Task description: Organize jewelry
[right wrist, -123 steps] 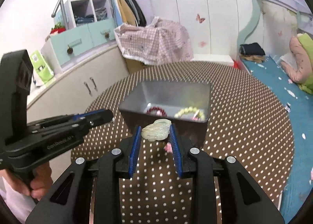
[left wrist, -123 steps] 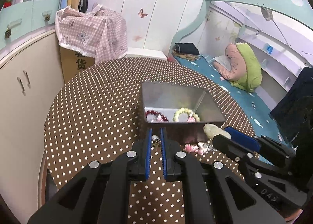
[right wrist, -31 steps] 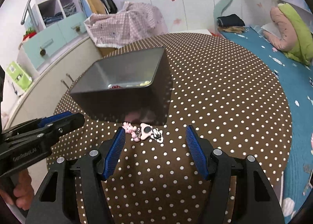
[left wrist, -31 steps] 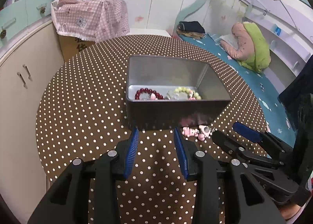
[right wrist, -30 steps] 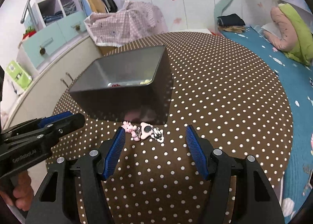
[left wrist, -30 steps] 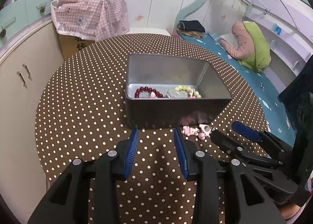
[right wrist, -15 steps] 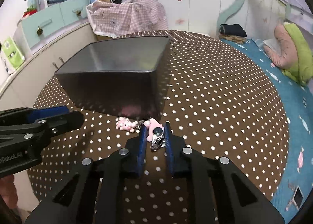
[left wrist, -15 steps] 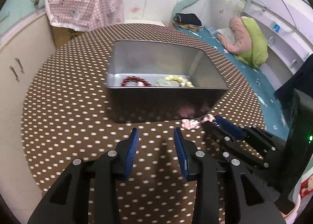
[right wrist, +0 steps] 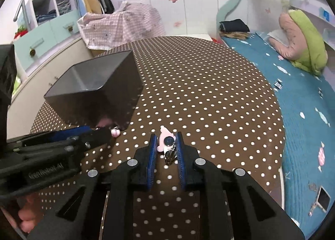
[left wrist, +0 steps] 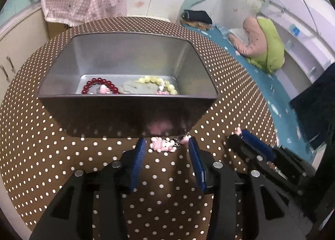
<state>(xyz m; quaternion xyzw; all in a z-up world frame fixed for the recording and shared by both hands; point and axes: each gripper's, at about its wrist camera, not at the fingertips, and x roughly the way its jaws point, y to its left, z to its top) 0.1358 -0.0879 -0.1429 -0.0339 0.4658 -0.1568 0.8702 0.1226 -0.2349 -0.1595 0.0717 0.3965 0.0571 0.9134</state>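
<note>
On the table: we see a round top (right wrist: 209, 84) in brown polka-dot cloth, bed (right wrist: 303, 101) along its far right.
Tin: our metal tin (left wrist: 127, 112) holds a red bead bracelet (left wrist: 98, 84) and a yellow bead bracelet (left wrist: 159, 82).
Left gripper (left wrist: 166, 152): spread apart around a pink charm (left wrist: 161, 144) just before the tin wall.
Right gripper (right wrist: 166, 141): clamped on a pink keychain piece (right wrist: 165, 138).
Room: open cloth lies right of the tin.

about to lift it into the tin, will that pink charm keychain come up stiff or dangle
Likely dangles: the pink charm keychain in the right gripper links by a thin chain to a second piece. Probably light, but the trailing piece may snag the metal tin.
</note>
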